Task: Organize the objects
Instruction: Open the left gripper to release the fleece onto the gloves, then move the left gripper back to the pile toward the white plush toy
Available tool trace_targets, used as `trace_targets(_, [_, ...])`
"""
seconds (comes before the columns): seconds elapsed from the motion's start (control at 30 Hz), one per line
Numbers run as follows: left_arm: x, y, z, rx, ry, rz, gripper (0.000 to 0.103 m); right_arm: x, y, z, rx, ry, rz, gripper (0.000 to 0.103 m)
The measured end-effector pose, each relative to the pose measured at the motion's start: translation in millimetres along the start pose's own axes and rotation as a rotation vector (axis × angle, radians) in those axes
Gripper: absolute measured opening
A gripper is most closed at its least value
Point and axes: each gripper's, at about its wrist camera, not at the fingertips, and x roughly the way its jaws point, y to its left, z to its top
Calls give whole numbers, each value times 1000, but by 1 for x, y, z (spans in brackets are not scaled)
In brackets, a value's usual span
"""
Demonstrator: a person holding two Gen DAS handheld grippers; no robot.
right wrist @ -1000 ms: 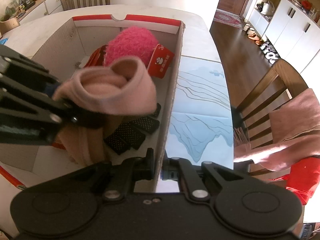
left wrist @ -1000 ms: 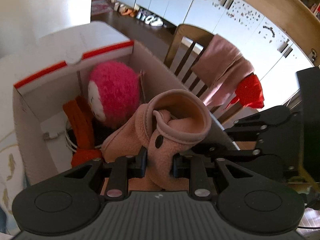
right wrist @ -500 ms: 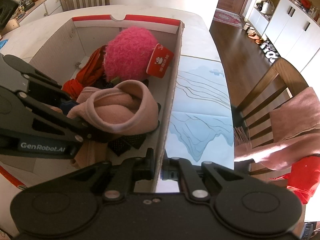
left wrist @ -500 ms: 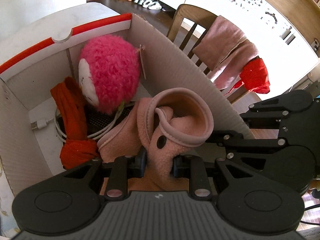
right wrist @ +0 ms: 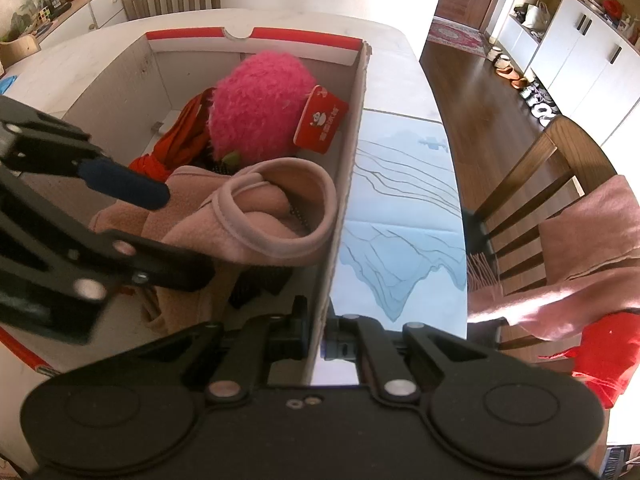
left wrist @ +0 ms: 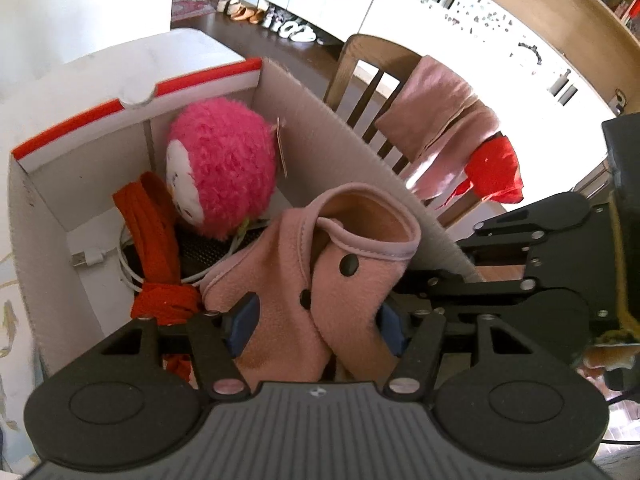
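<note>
The left gripper [left wrist: 316,326] has just been opening, its jaws now apart around the pink fleece garment [left wrist: 320,280] lying in the cardboard box [left wrist: 360,168]; a second ago they pinched it. At 6 o'clock, the right gripper [right wrist: 318,346] stays clamped on the box wall.

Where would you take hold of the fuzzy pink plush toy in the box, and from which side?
Grip the pink plush toy across its round upper body, coming down from above through the cardboard box's open top. Its crown is bare and stands highest; the orange cloth, the pink fleece garment and the box walls crowd its sides. The fuzzy body should probably squash, so close well in.
</note>
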Motion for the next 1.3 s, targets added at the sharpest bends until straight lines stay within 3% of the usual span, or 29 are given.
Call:
trace_targets(0.37, [-57, -14, 0, 6, -140, 16, 62, -1, 1, 1, -5, 3, -3, 5])
trace_targets(0.63, [-98, 3, -12, -62, -226, 47, 62, -1, 2, 1, -6, 6, -6, 5])
trace_targets(0.7, [-108, 12, -17, -87, -243, 63, 66, -2, 2, 0, -6, 8, -7, 5])
trace_targets(0.97, [-140, 60, -47, -202, -302, 205, 73, -3, 2, -1, -12, 12, -13, 6])
trace_targets(1.3, [-162, 126, -89, -359, -307, 390, 83, -4, 0, -2, -19, 23, -25, 7])
